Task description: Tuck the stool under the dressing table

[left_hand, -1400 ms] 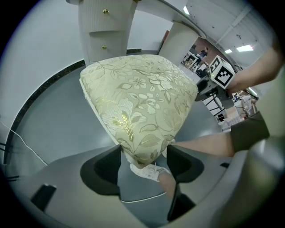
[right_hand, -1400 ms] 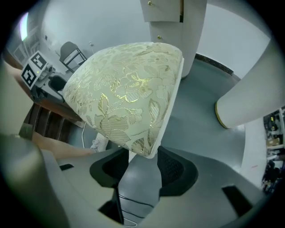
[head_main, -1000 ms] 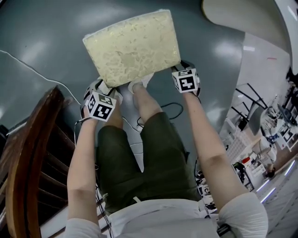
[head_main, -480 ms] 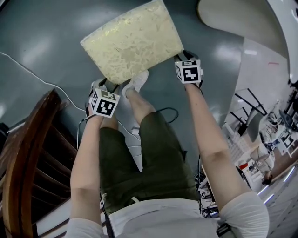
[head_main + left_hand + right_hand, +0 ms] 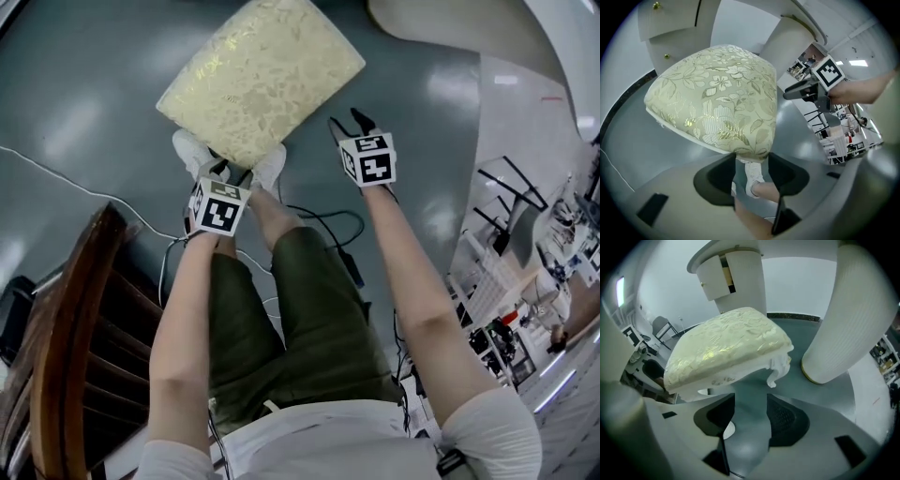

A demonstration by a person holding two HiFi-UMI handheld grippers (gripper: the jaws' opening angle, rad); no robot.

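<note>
The stool [image 5: 258, 75] has a cream floral cushion and stands on the grey floor, turned at an angle, close to the white dressing table [image 5: 441, 23]. In the head view my left gripper [image 5: 223, 172] is at the stool's near corner. The left gripper view shows its jaws closing, with the cushion corner [image 5: 750, 140] just past the tips and a white shoe [image 5: 752, 176] seen through the gap. My right gripper [image 5: 345, 125] hangs off the stool's right side. Its jaws are opening and hold nothing; only floor shows between them in the right gripper view, where the stool [image 5: 726, 348] lies ahead.
A dark wooden chair [image 5: 66, 356] stands at the lower left. Cables [image 5: 328, 220] trail over the floor by the person's legs. The table's ribbed white leg [image 5: 843, 319] and drawer unit [image 5: 736, 273] rise behind the stool. Racks of gear [image 5: 525, 281] fill the right.
The stool has slid away from the person and turned. The right gripper has come off its edge. The left gripper has shifted along the near corner, and the person's feet have stepped forward.
</note>
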